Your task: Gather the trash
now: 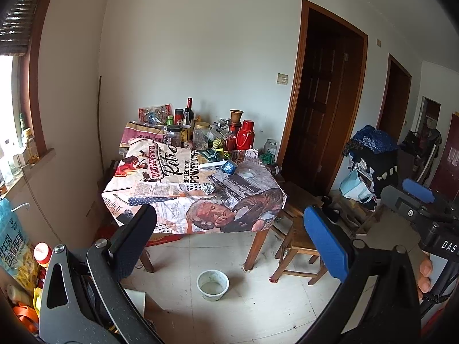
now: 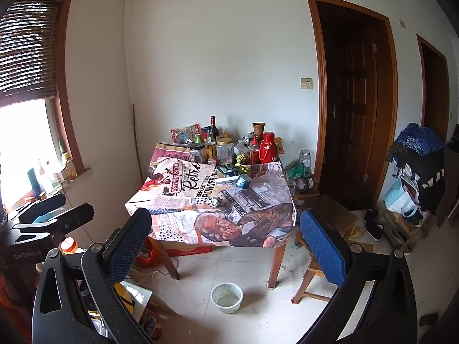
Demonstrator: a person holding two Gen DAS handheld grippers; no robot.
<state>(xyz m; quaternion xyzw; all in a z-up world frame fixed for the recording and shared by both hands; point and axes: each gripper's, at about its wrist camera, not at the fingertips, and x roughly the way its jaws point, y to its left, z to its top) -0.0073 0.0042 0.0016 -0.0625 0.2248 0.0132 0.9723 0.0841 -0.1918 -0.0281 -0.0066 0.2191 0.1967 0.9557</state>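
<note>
While both tools hang back from the work, the square wooden table under a newspaper-print cloth point(image 1: 160, 172) fills mid-frame in both wrist views, well apart from either gripper. Bottles, jars and two red flasks crowd its far edge at 12 o'clock; those look like keepers, not trash.

A white plastic tub point(image 1: 213, 284) sits on the tiled floor at 6 o'clock from the table, just beside the front right leg. Judged a likely bin: light and rigid.

Candidate trash on the cloth, near the centre:
- shallow clear plastic tray point(image 1: 246, 173), at 2 o'clock from the foil. Probably thin, springy and slick; pinch the rim, not the flat.
- crinkled blue wrapper point(image 1: 229, 166), just beside the tray at 10 o'clock. Soft, weightless.
- crumpled silver foil ball point(image 1: 208, 188). Light, crushable, could roll; close across its widest part from above.

Left gripper point(image 1: 229, 239): fingers spread wide, nothing between them. Right gripper point(image 2: 226, 242): likewise wide open and empty; it shows in the left view at 3 o'clock.

Nothing collected yet, by the look of it.
</note>
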